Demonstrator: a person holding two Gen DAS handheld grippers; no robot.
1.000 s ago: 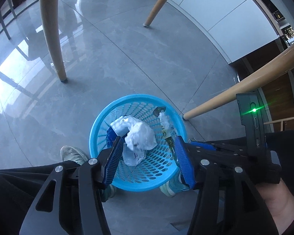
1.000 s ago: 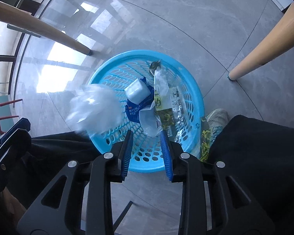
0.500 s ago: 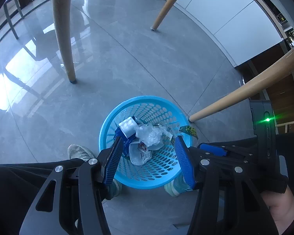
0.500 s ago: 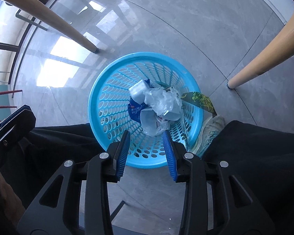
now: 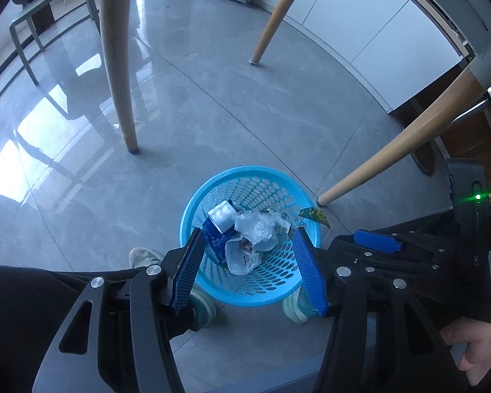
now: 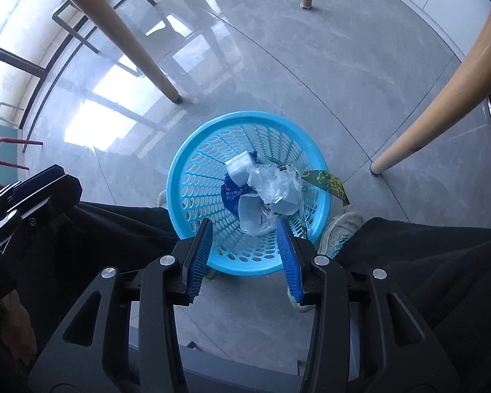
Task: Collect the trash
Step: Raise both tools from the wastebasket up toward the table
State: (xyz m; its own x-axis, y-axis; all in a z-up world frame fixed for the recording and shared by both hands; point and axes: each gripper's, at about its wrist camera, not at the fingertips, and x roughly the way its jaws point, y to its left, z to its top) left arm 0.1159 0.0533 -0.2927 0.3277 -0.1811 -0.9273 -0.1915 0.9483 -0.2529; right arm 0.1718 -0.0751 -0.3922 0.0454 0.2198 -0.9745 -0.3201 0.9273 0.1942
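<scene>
The grey shiny floor (image 5: 232, 104) fills most of both views. Light from windows makes bright patches on it. Three tan wooden legs (image 5: 118, 65) stand on the floor around the basket, and one slanted leg (image 6: 442, 104) lands just beside the basket's rim. A green metal frame (image 5: 26, 32) stands far off by the wall.

The person's legs in black trousers (image 6: 425, 262) sit on both sides of the basket. A pale shoe (image 6: 338, 232) rests close to it on each side.

The blue basket (image 6: 193, 177) stands on the floor between the feet. It has holes all over its wall. The trash lies inside it: a crumpled clear plastic bag (image 6: 271, 183) on top, a white cup (image 6: 240, 167) beside it, and a blue carton (image 5: 214, 239) under them. A green and yellow wrapper (image 6: 327, 183) hangs over the rim on the side of the slanted leg.

The left tool (image 5: 250, 275) hangs above the basket with its blue pads spread wide and nothing between them. The right tool (image 6: 245, 258) hangs above the basket too. Its jaws have just been opening, and they pinch nothing. Nothing blocks the way from either tool down to the basket.
</scene>
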